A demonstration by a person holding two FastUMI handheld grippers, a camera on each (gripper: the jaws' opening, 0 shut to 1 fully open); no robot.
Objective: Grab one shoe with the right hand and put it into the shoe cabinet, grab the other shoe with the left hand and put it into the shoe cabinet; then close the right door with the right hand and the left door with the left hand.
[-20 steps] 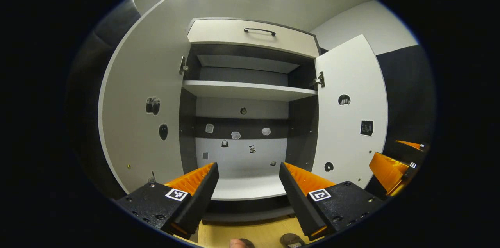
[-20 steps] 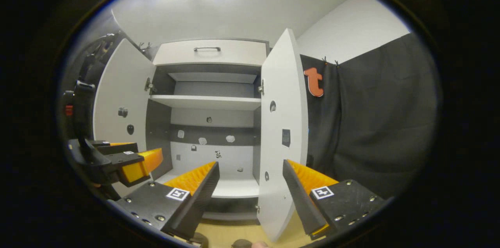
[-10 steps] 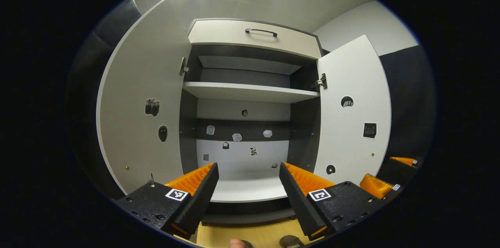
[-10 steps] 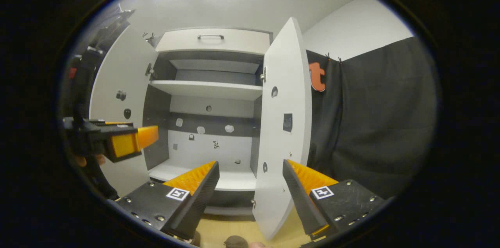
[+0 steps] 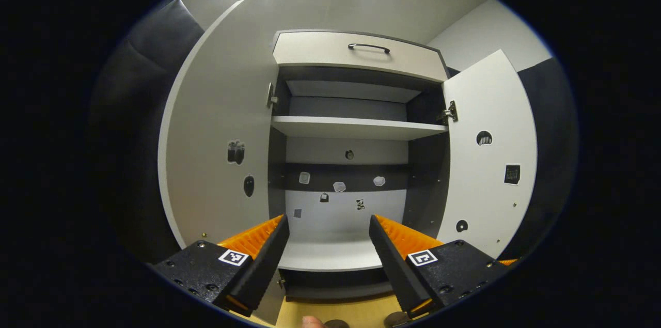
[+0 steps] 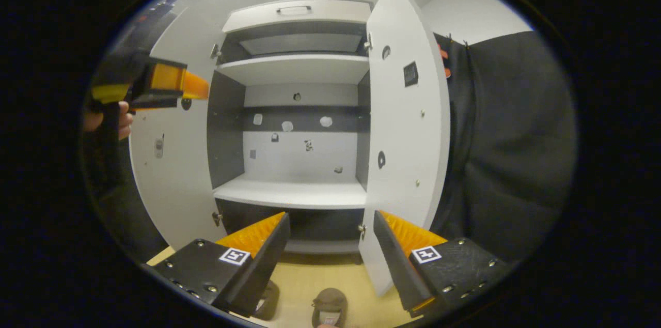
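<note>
1. shoes first: one shoe (image 6: 329, 306) lies on the wooden floor (image 6: 310, 279) in front of the shoe cabinet (image 6: 294, 193), just ahead of the right gripper (image 6: 330, 237); the other shoe (image 6: 267, 301) sits beside it, partly hidden behind that gripper's left finger; in the left gripper view two dark shapes at the floor's near edge are probably the same pair.
2. cabinet: both doors stand open; the right door (image 6: 403, 126) swings out toward the camera, the left door (image 5: 222, 152) is folded back; the bottom shelf (image 5: 330, 255) and the upper shelf (image 5: 356, 127) hold no shoes.
3. grippers: the right gripper is released, fingers spread with nothing between them; the left gripper (image 5: 328, 245) is likewise spread and bare, aimed at the cabinet's lower opening.
4. step, as i judge it: the very start; no shoe grabbed yet.
5. next move calls for tipping the right gripper down to the floor, straddling the nearer shoe, and clenching on it.
</note>
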